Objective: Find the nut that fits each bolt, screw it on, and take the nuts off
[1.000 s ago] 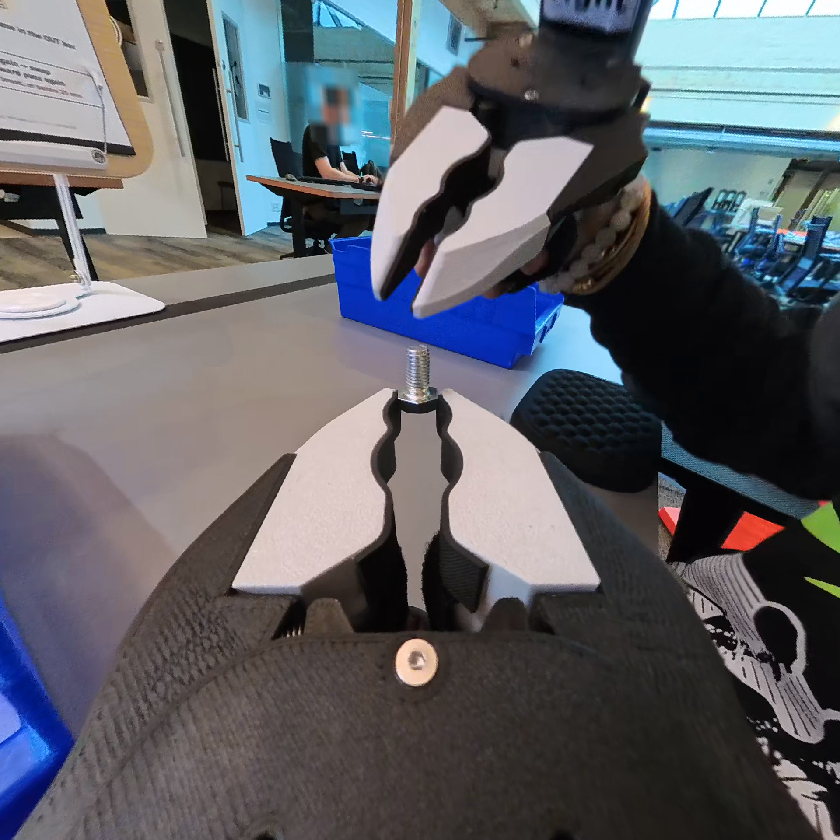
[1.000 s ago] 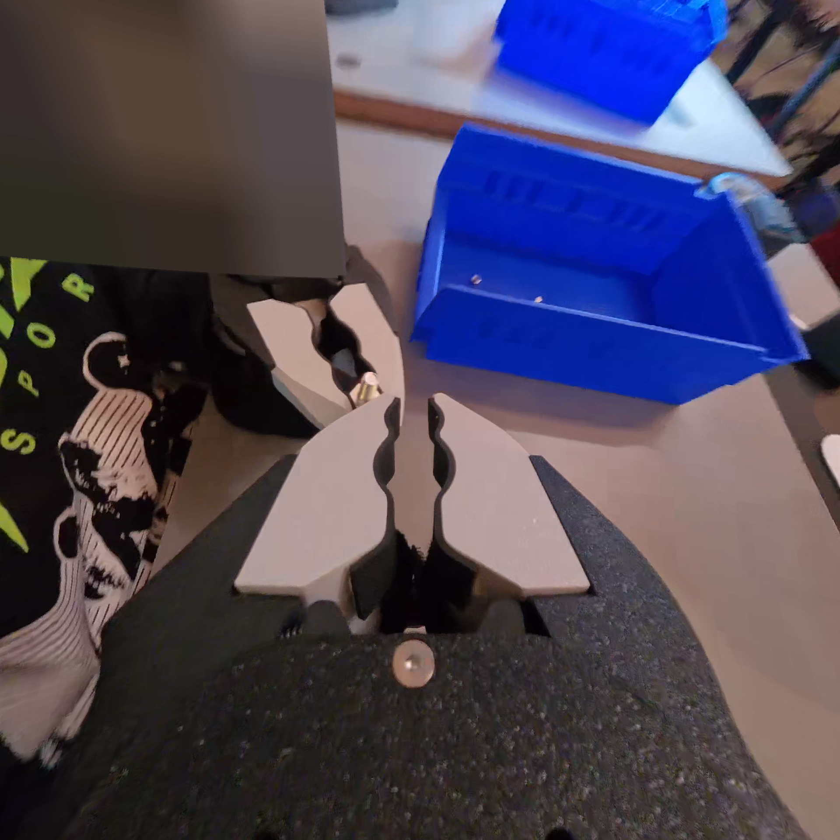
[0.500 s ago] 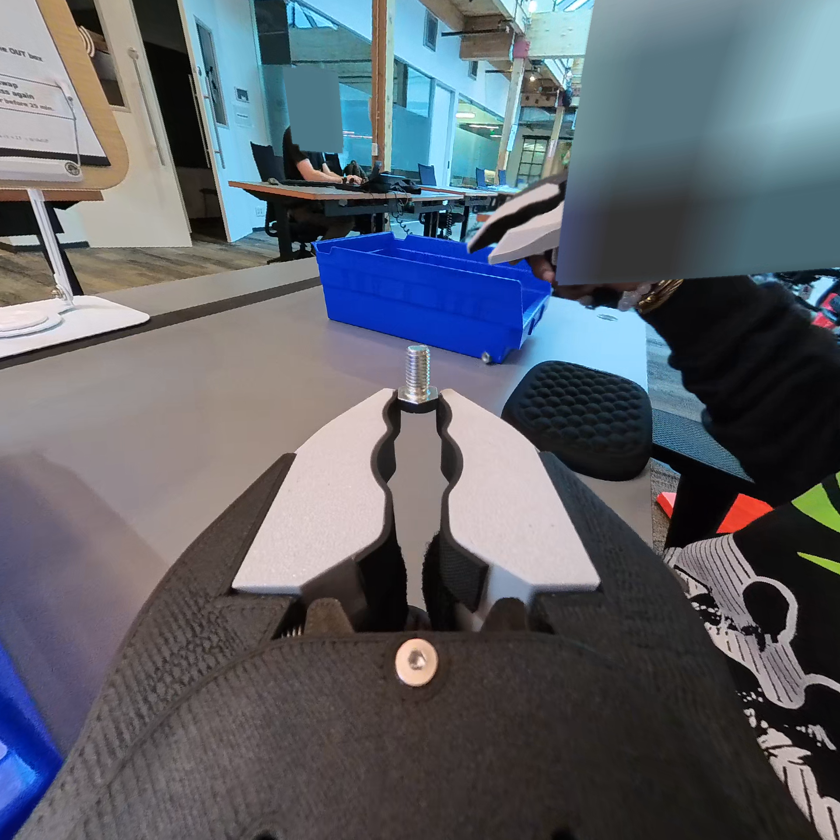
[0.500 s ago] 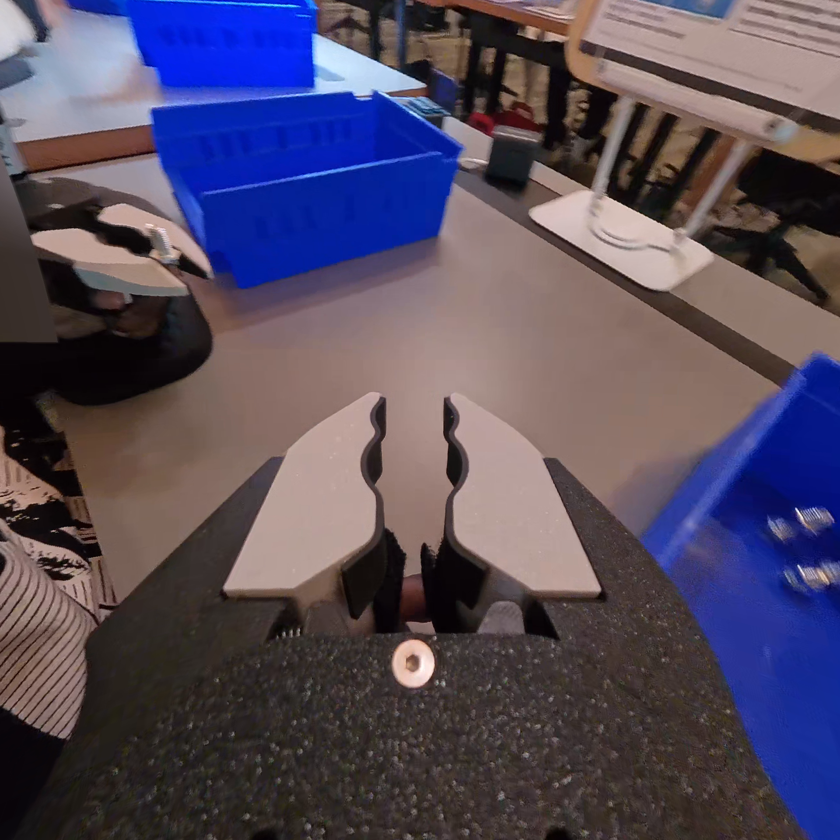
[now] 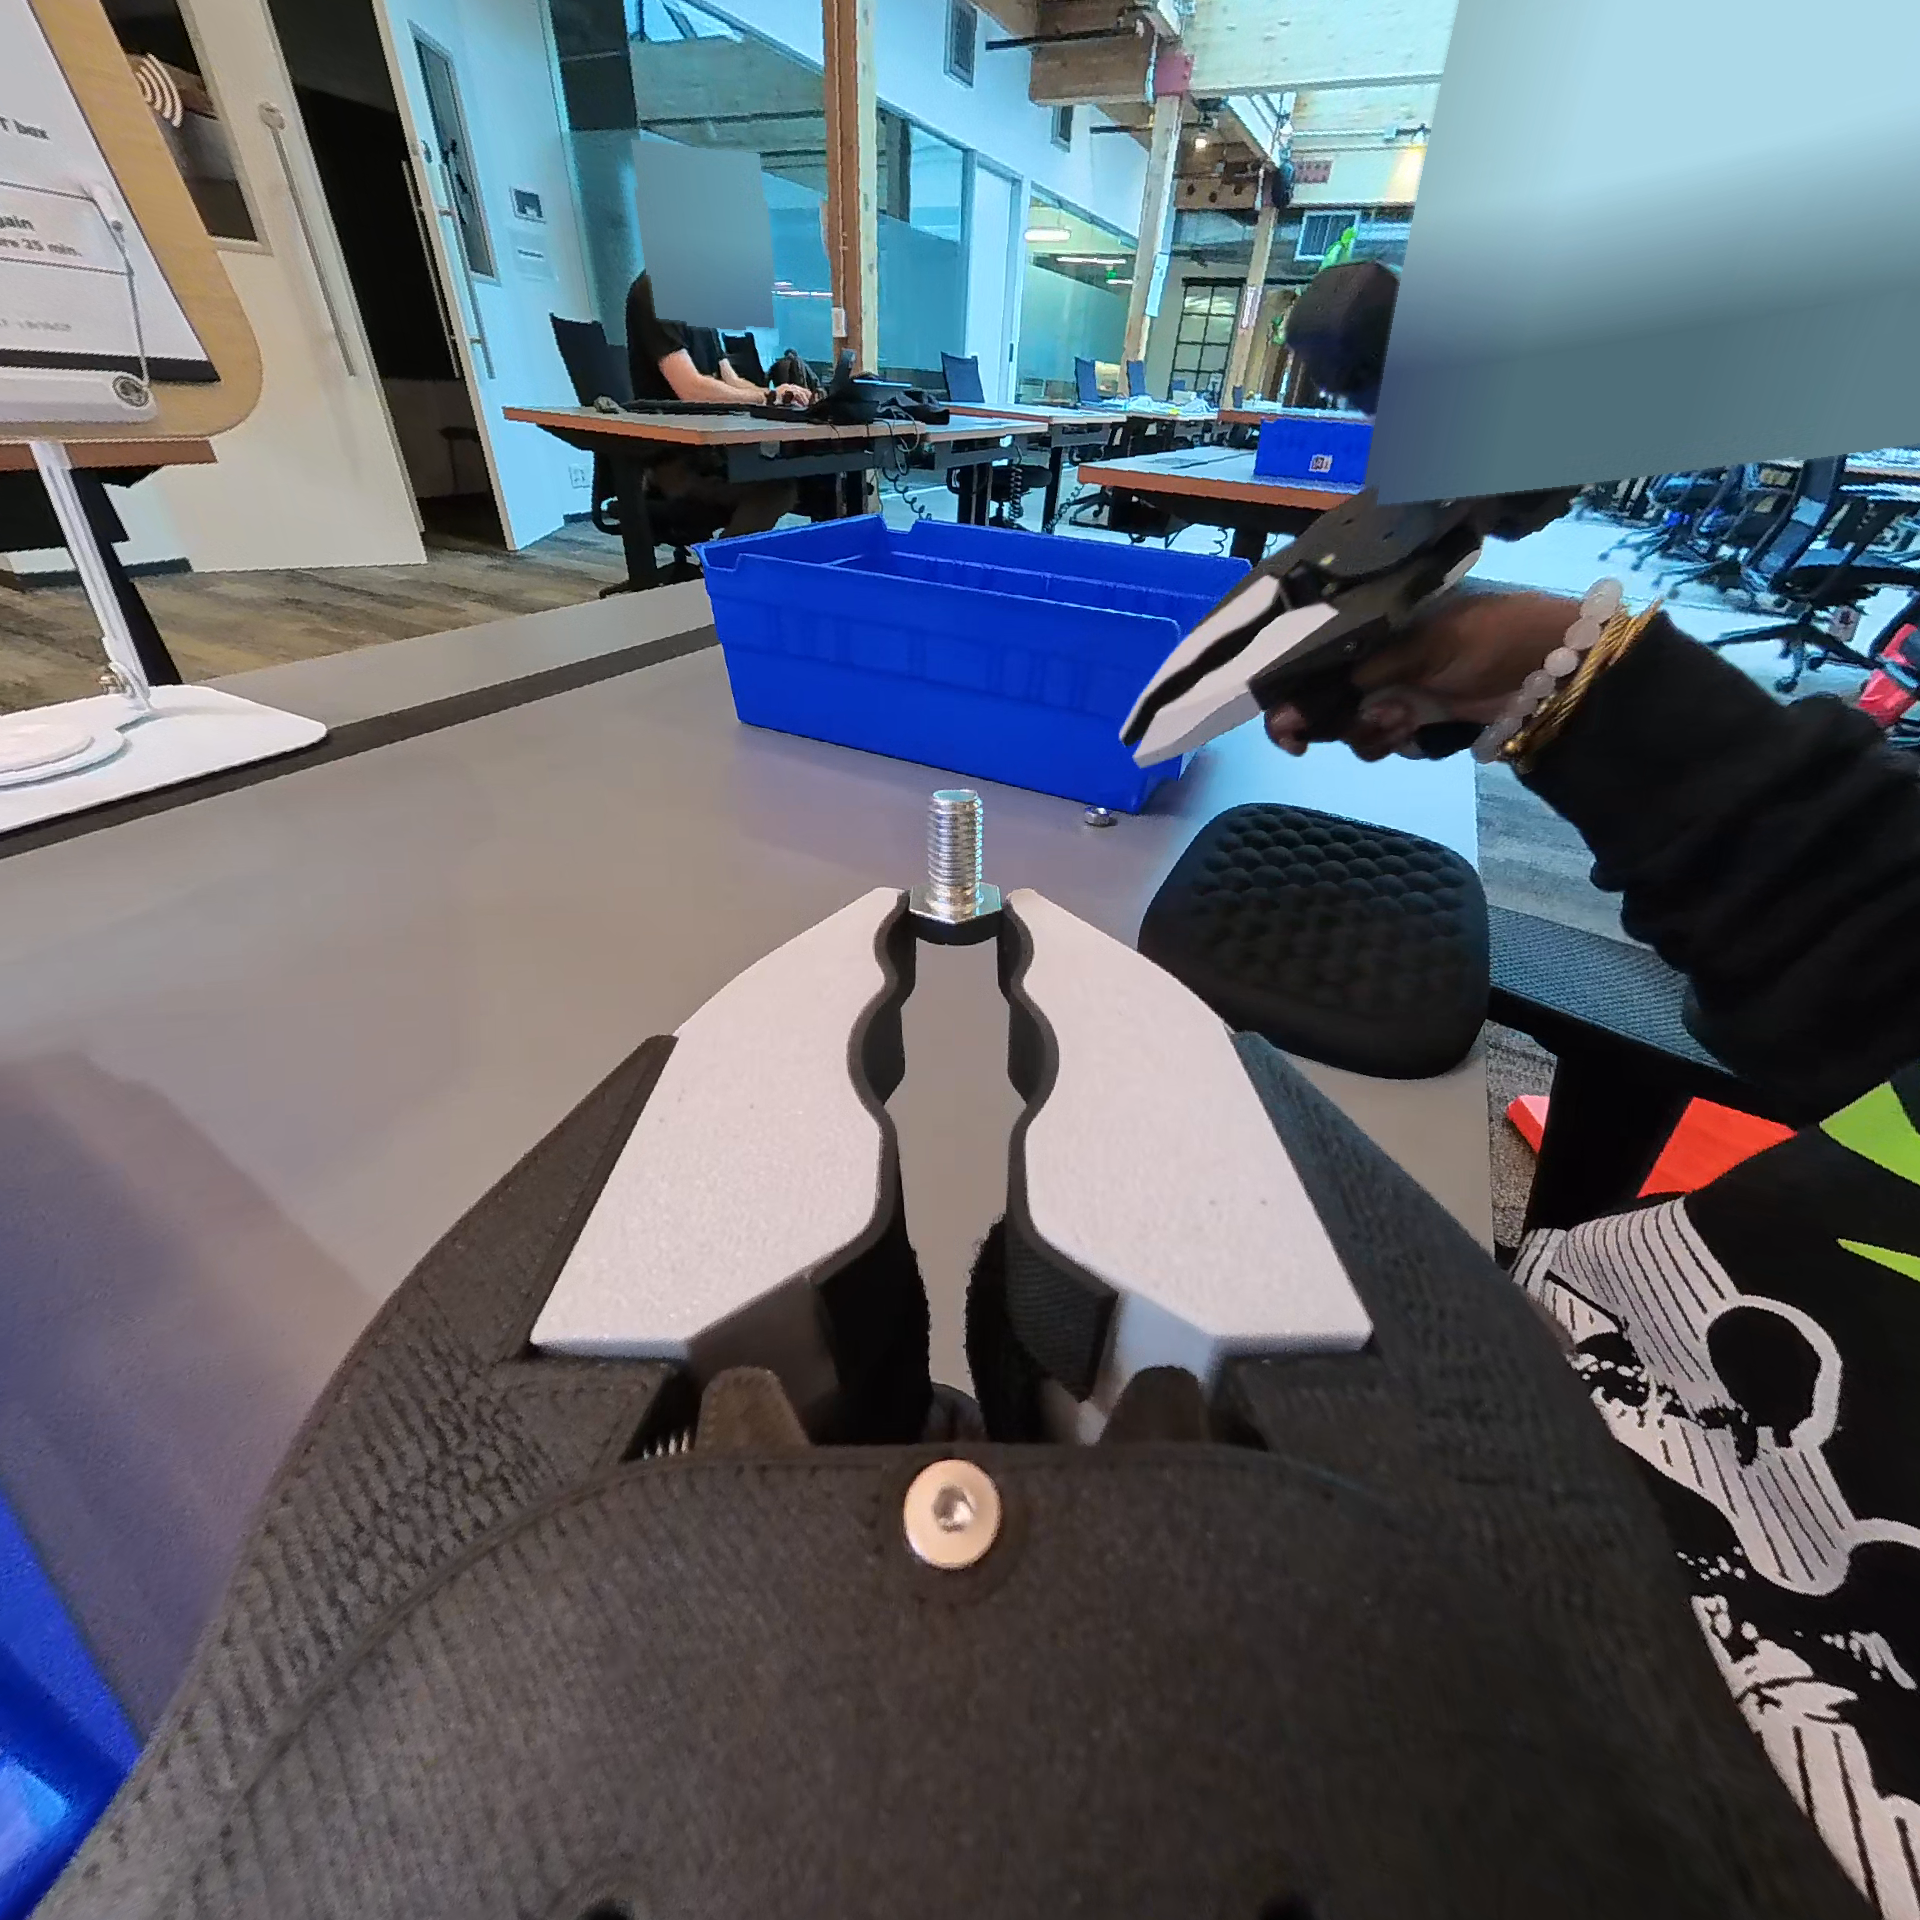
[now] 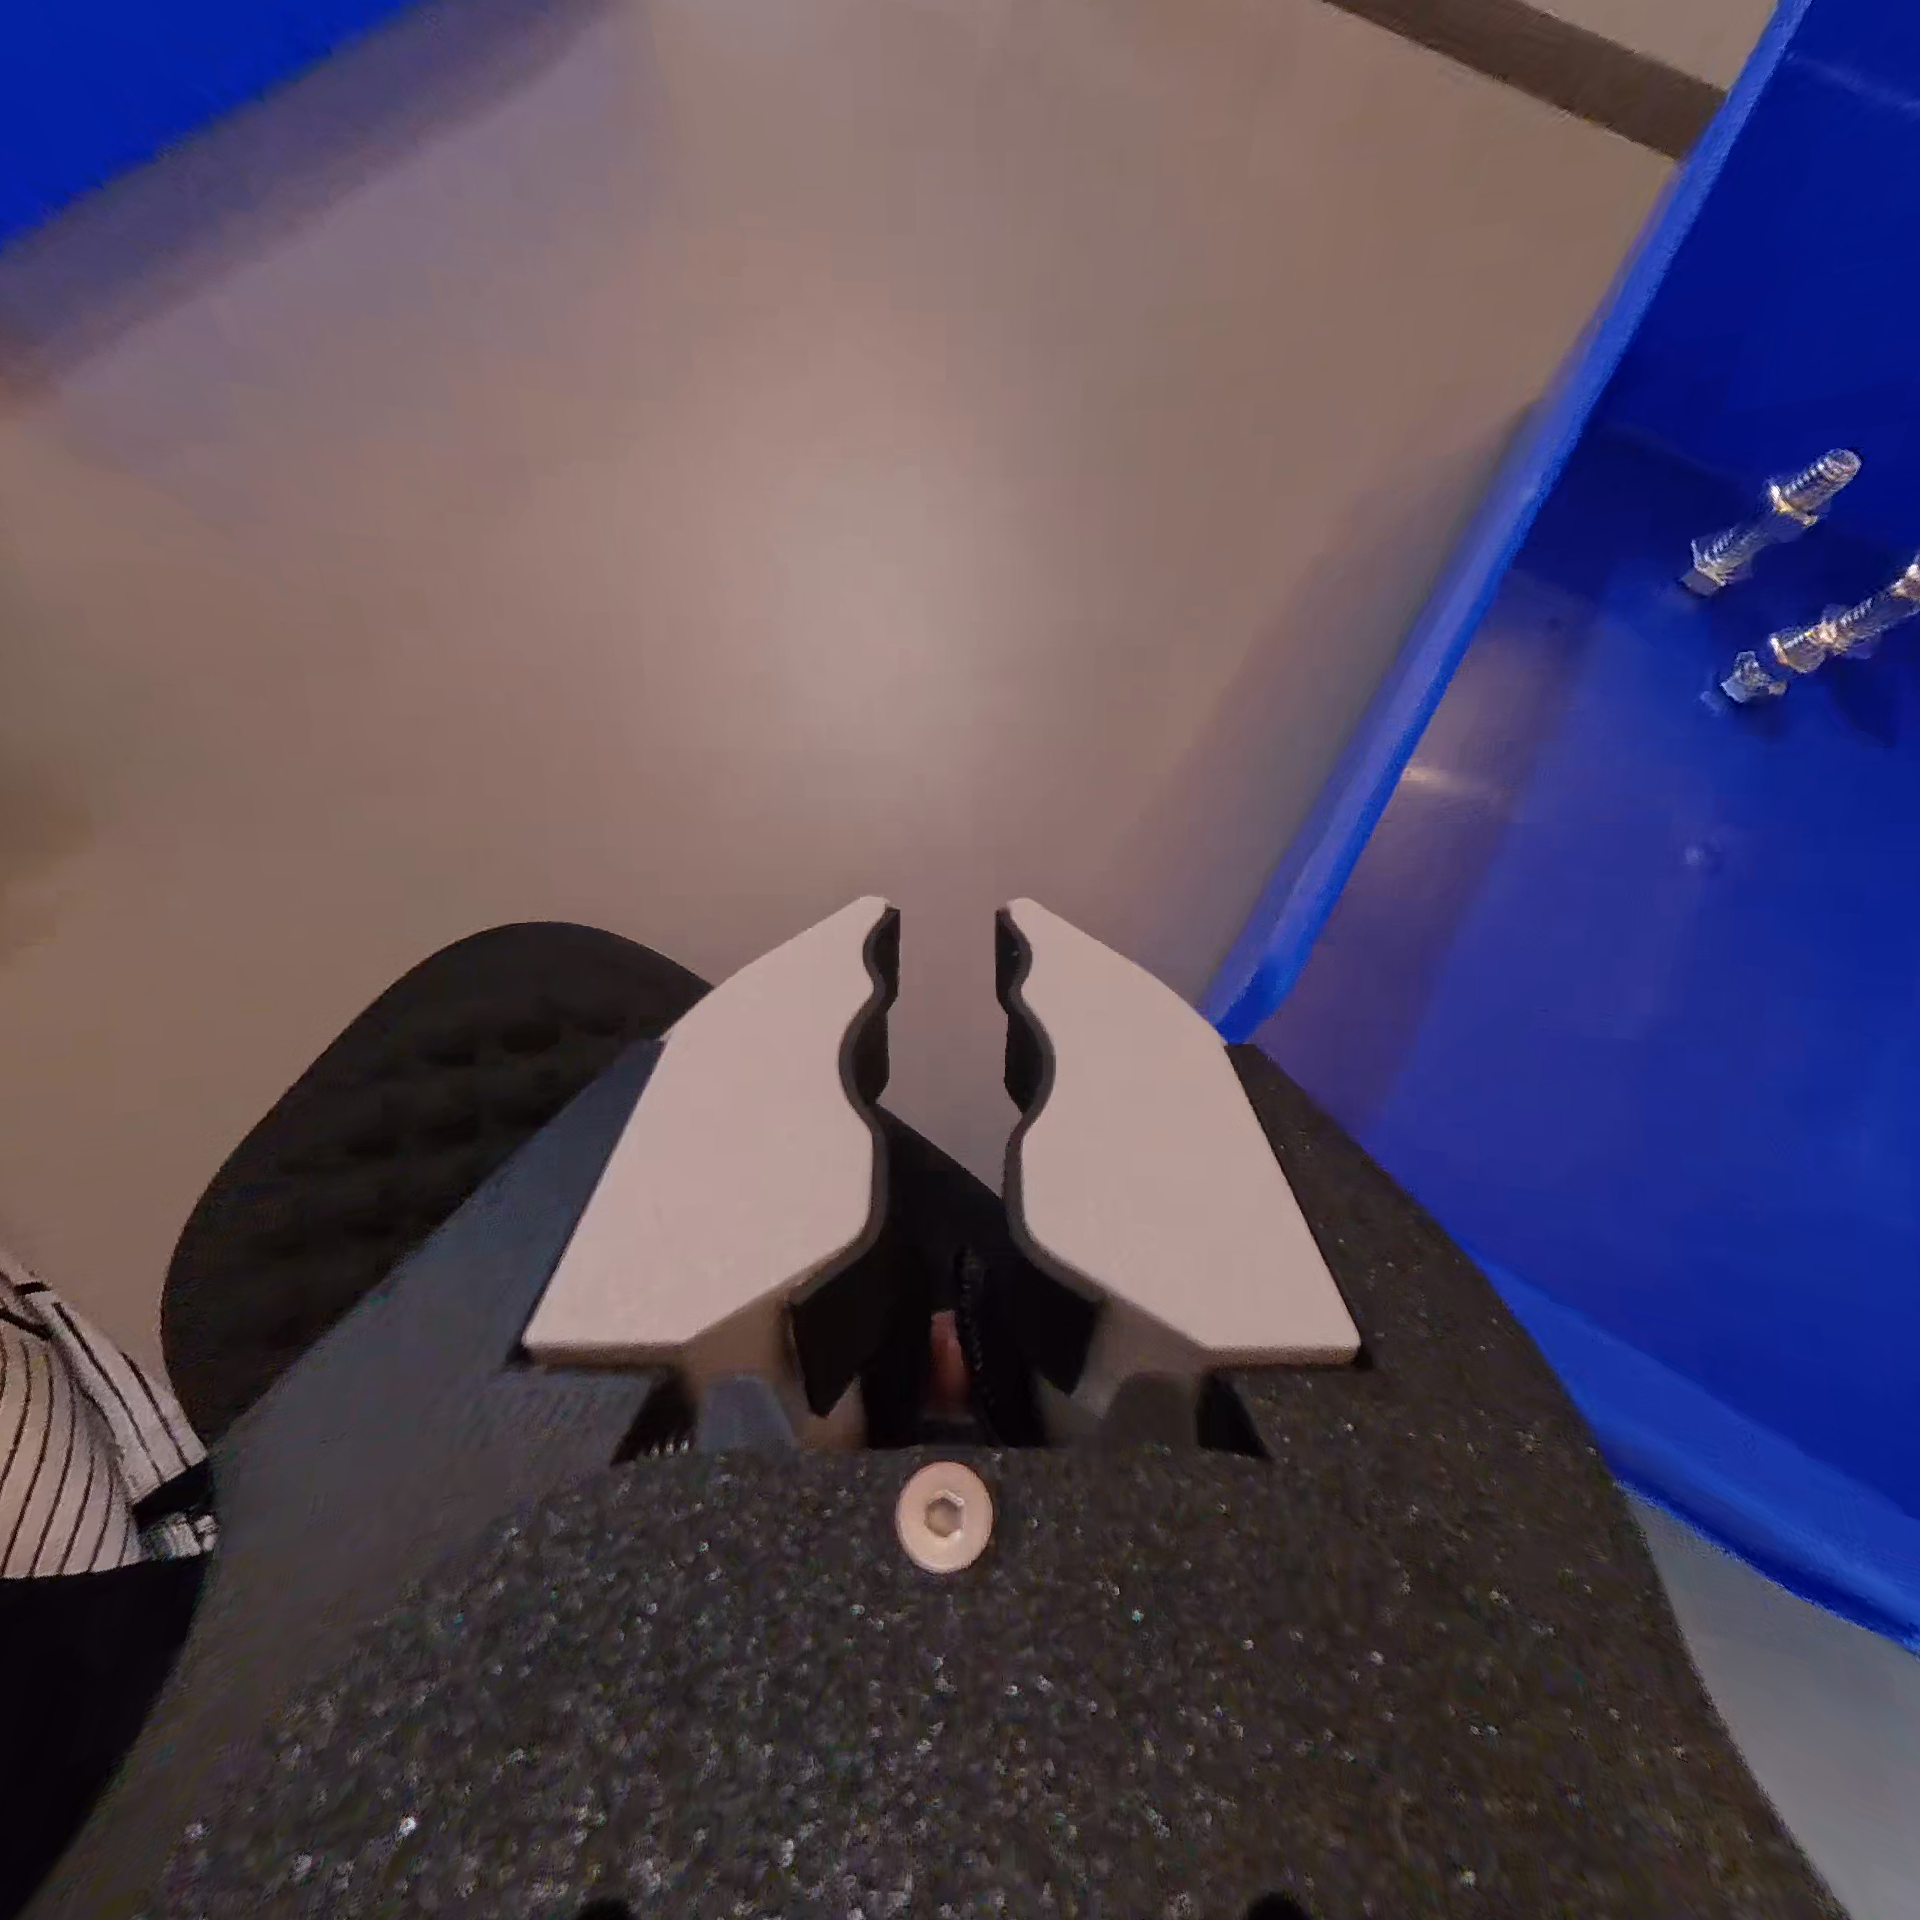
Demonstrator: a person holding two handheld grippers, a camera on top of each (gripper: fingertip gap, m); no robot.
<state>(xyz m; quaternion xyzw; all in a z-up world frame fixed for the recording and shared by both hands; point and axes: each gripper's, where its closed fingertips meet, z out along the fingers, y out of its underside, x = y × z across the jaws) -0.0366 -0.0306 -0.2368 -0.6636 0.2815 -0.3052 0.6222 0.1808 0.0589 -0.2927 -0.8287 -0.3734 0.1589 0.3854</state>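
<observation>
My left gripper is shut on the hex head of a silver bolt, holding it upright with the thread pointing up above the grey table. No nut is on the thread. My right gripper is empty, its jaws a narrow gap apart, tilted down over the table beside a blue bin. That bin holds bolts with nuts on them. The right gripper also shows in the left wrist view, far right of the bolt. A small nut lies on the table by another blue bin.
A black honeycomb pad lies at the table's near right edge and shows in the right wrist view. A white sign stand is at the far left. A person's sleeve reaches in from the right. One gripper's finger ends stand about 25 cm off the other's.
My right gripper has left its place just above the bolt and swung away right and down, to beside the bin that holds bolts. My left gripper has kept the bolt still.
</observation>
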